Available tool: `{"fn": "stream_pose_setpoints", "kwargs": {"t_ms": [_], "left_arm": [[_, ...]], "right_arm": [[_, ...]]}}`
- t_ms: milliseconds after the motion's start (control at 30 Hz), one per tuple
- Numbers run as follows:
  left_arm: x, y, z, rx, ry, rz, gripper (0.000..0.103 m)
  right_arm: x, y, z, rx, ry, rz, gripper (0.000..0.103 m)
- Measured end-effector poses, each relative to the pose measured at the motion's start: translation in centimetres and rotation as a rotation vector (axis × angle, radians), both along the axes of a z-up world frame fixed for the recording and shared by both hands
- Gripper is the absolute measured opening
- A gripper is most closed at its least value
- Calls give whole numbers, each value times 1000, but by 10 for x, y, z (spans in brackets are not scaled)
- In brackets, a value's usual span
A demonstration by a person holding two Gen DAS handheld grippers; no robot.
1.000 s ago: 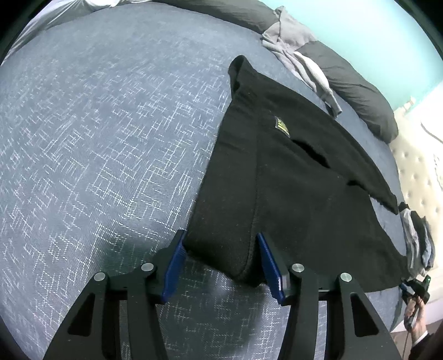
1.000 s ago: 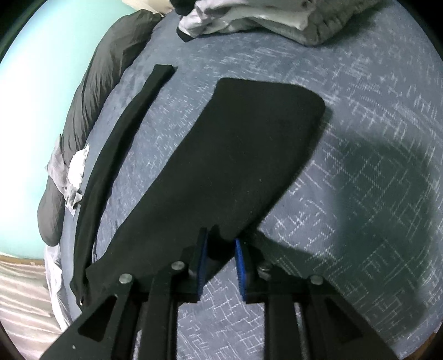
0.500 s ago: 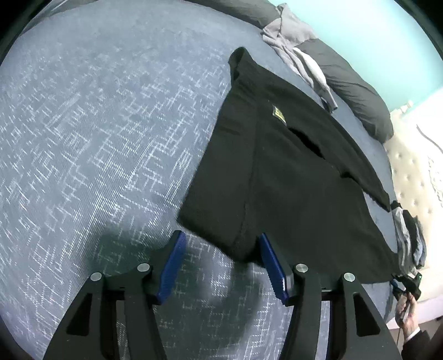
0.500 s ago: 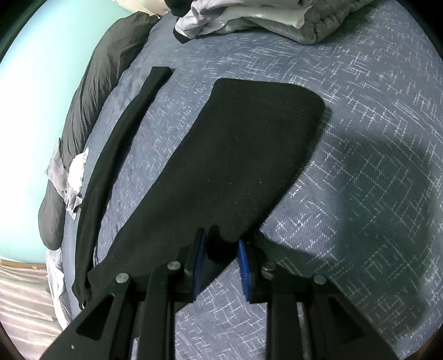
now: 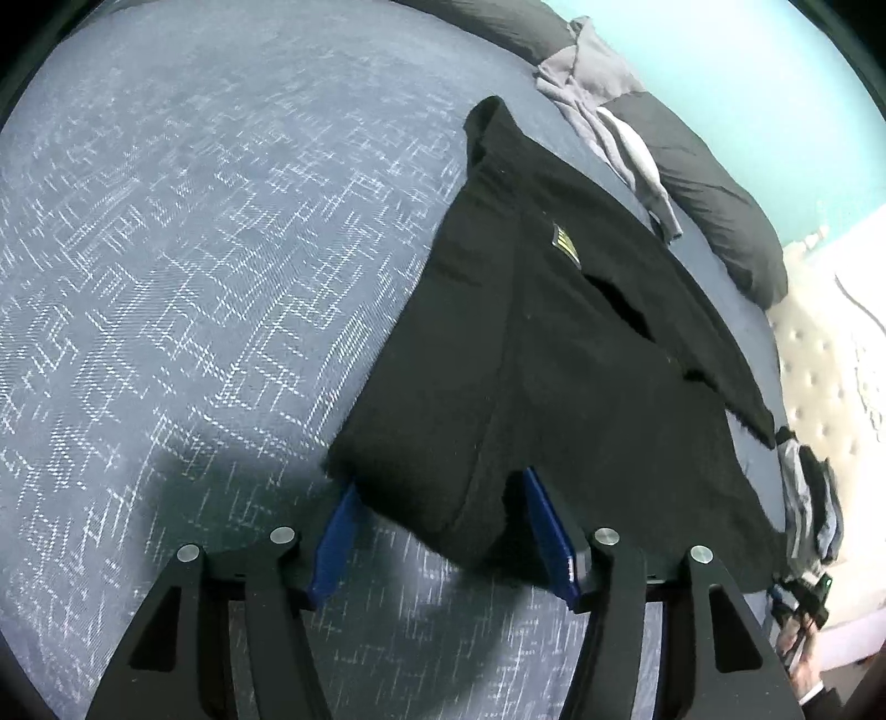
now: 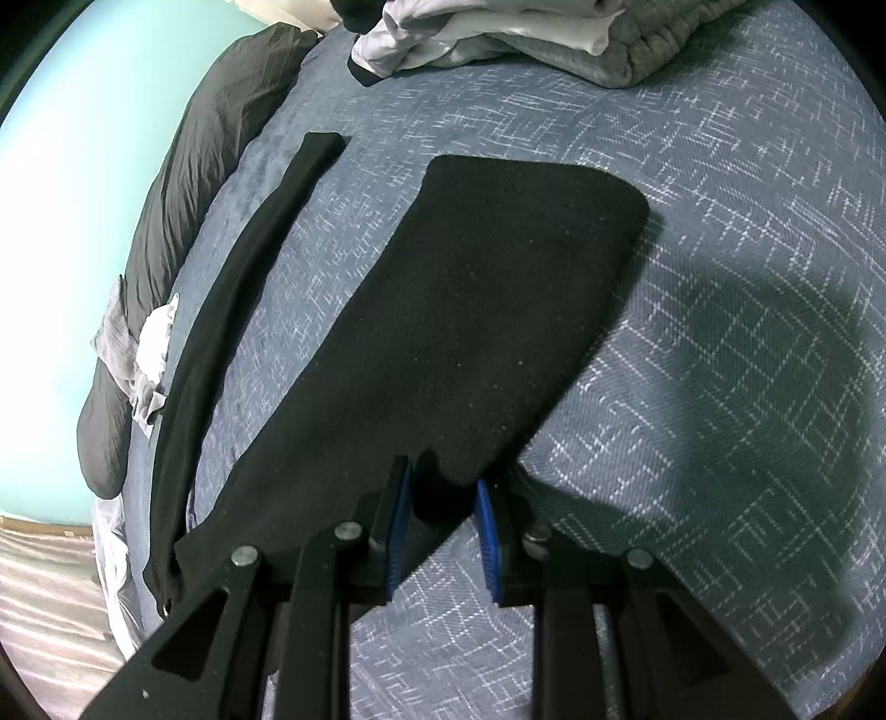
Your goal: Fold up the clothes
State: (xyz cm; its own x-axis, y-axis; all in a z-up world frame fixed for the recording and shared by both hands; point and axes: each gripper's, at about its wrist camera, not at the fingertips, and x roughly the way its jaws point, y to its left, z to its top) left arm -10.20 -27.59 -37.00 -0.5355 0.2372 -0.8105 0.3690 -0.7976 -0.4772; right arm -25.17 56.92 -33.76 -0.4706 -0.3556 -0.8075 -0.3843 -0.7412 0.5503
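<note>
My left claw (image 5: 437, 531) is spread wide, its blue pads on either side of the waist corner of the black trousers (image 5: 565, 343), the cloth between them but not squeezed. My right claw (image 6: 443, 515) has its pads close together, pinching the edge of one trouser leg (image 6: 476, 310) at the lower middle of the right view. The trousers lie flat on the blue patterned bed (image 5: 183, 266), running from my left claw toward the upper right of the left view, a small yellow label (image 5: 566, 243) showing near the waist. In the right view one leg is a broad flat panel in mid frame, while a thin black strip (image 6: 243, 288), seemingly the other leg or edge seen side-on, curves along the left. I judge the trousers spread out rather than folded into a compact shape, so the folding of this piece looks unfinished. A stack of folded clothes (image 6: 531, 39) sits at the top of the right view, and a grey garment (image 5: 603, 116) lies crumpled at the upper right of the left view, likely waiting.
</note>
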Motion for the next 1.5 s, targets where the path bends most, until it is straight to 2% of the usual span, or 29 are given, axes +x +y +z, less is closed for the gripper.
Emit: {"fn": "stream_pose_setpoints", "kwargs": {"t_ms": [33, 100, 200, 300, 433, 567, 1000, 1267, 1500], "left_arm": [[-1, 0, 0, -5, -3, 3, 58], [-2, 0, 1, -13, -6, 4, 45], [-4, 1, 5, -21, -4, -17, 37], [-6, 3, 14, -34, 2, -45, 32], [-13, 4, 28, -55, 9, -72, 28], [-19, 4, 42, -60, 23, -88, 26], [-61, 6, 83, -92, 54, -115, 14], [-105, -4, 97, -90, 49, -107, 9], [-160, -14, 102, -98, 53, -88, 8]], "right_arm": [[0, 0, 0, 1, 2, 2, 22], [0, -1, 0, 8, 5, 12, 22], [-2, -2, 2, 26, 13, 26, 20], [-3, -3, 5, 33, 28, 28, 10], [-5, -4, 11, 42, 47, 37, 5], [-12, -7, 23, 43, 72, 55, 4], [-59, -27, 84, 35, 170, 118, 4], [-103, -35, 112, 43, 219, 122, 4], [-154, -44, 128, 62, 254, 118, 3]]}}
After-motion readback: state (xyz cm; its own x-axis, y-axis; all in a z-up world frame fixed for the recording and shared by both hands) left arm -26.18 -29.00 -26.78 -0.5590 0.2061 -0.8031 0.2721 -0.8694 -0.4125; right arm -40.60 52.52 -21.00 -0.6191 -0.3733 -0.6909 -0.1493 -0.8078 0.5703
